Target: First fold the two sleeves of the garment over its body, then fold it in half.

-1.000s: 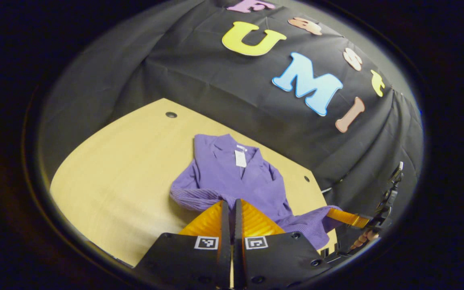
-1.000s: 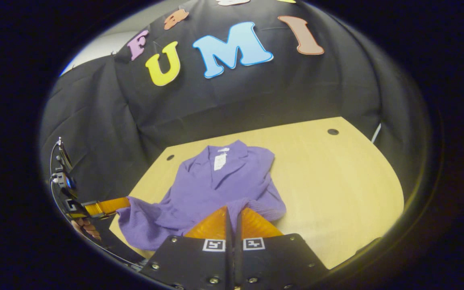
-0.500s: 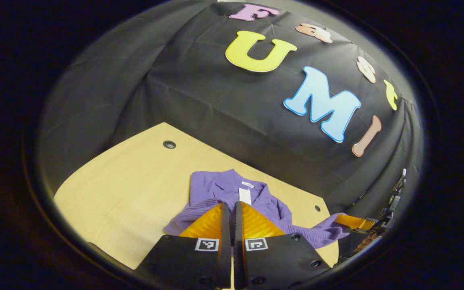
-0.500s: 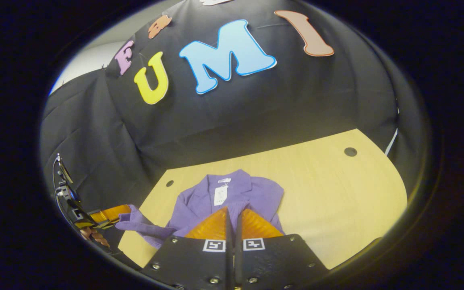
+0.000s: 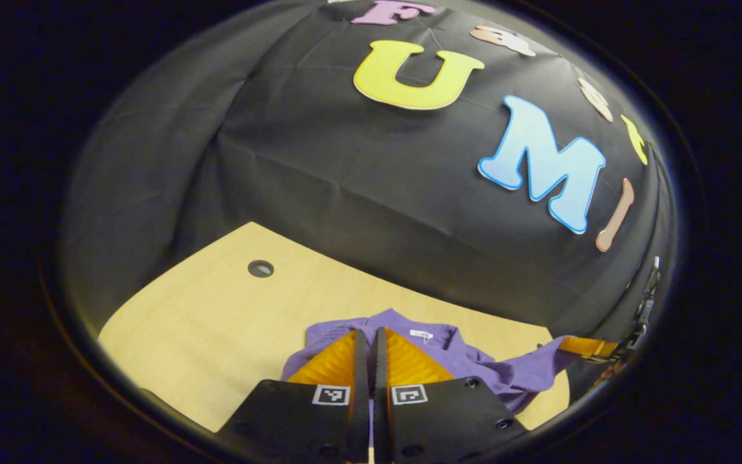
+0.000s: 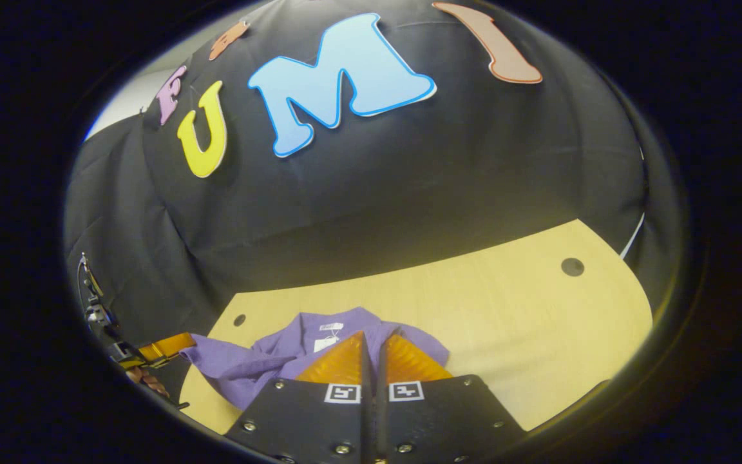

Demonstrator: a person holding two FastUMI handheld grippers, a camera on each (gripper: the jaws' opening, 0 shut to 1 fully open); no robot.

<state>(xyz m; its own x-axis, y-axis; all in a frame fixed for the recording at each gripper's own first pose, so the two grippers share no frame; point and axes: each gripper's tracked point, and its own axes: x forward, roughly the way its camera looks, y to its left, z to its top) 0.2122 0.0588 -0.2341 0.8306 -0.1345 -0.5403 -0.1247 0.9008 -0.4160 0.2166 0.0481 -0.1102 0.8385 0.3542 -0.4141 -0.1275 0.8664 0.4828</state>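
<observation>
Tongs, left (image 5: 371, 336): clenched, fingers pressed together w/ purple cloth at the tips; judged to be grasping the garment's hem, tho the pinch itself is hidden by the fingers. Also seen far off in right gripper view (image 6: 181, 340), holding a raised flap of cloth.
Tongs, right (image 6: 371, 341): clenched too, same look, cloth at the tips, so likely grasping the hem's other corner. Seen at the edge of left gripper view (image 5: 561, 345) w/ cloth draped up to it.
Garment (image 5: 467, 361): purple, lies on the counter near the back edge, collar end toward the booth wall; hem end lifted off the surface by both tongs. White tag (image 5: 421, 334) at the neck faces up.
Step in hand: judged the fold in half, hem carried over toward the collar.
How to do well: keep both tongs level & same pace so the edge stays straight; lay hem just at the collar, not past it; lower flat before letting go; don't pull sideways or the folded sleeves may slip out.
Counter (image 6: 506, 322): light wood, bare around the garment.
Around: cable hole (image 5: 260, 268) well apart to one side, another hole (image 6: 572, 265) on the other; black cloth wall (image 5: 358, 187) close behind the back edge.
In the way: nothing on the fold path; only risk is wall close by, so little room past the collar.
</observation>
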